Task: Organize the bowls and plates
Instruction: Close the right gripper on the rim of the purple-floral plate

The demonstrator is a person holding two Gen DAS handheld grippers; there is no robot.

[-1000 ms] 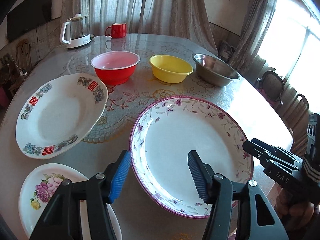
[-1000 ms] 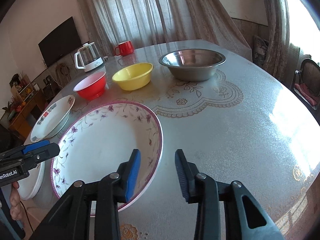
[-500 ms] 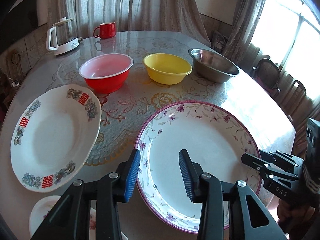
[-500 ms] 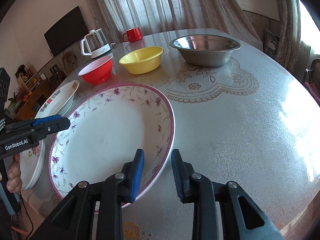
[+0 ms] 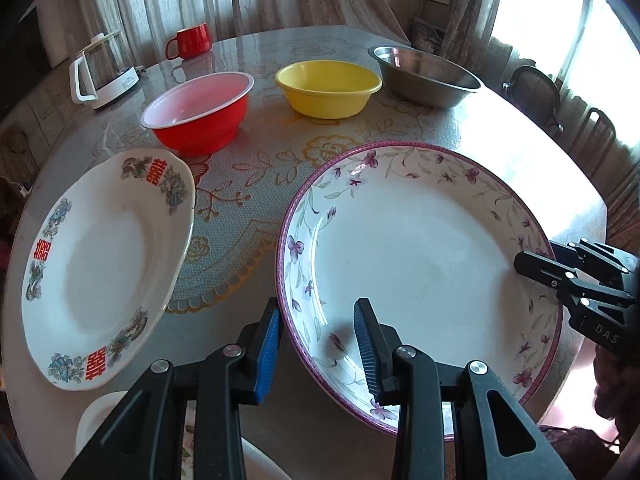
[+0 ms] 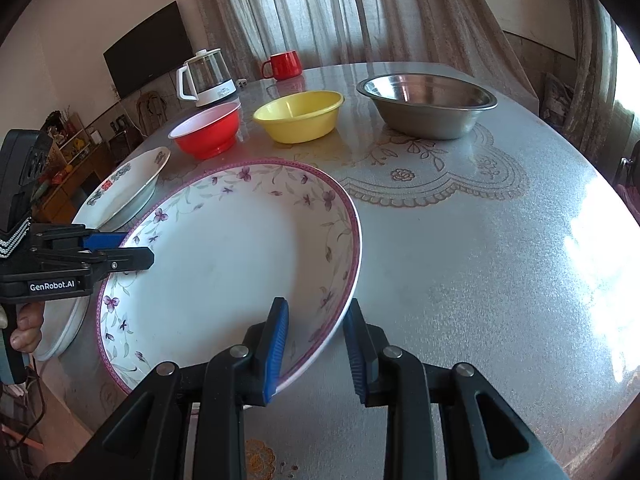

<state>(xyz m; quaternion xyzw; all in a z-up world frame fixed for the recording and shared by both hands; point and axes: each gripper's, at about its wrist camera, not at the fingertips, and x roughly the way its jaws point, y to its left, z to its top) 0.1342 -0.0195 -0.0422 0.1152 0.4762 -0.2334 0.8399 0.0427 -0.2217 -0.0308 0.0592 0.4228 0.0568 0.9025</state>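
Note:
A large white plate (image 5: 420, 248) (image 6: 224, 264) with a purple floral rim lies at the table's near side. My left gripper (image 5: 316, 312) (image 6: 128, 250) straddles its left rim, one blue pad outside and the other over the inside. Its jaws are closing, and the inner pad still casts a shadow on the plate. My right gripper (image 6: 317, 312) (image 5: 532, 264) is shut across the opposite rim, with a pad on each side. Behind stand a red bowl (image 5: 200, 120), a yellow bowl (image 5: 328, 88) and a steel bowl (image 5: 428, 76).
A white plate with red characters (image 5: 104, 264) (image 6: 128, 184) lies left of the big plate, and a smaller plate (image 5: 100, 412) sits near the table edge. A glass kettle (image 5: 104, 72) and a red mug (image 5: 192, 42) stand at the back. Chairs (image 5: 532, 88) are beyond the right edge.
My left gripper has shifted right onto the floral plate's rim and its jaws have narrowed a lot. The right gripper's jaws drew in around the opposite rim.

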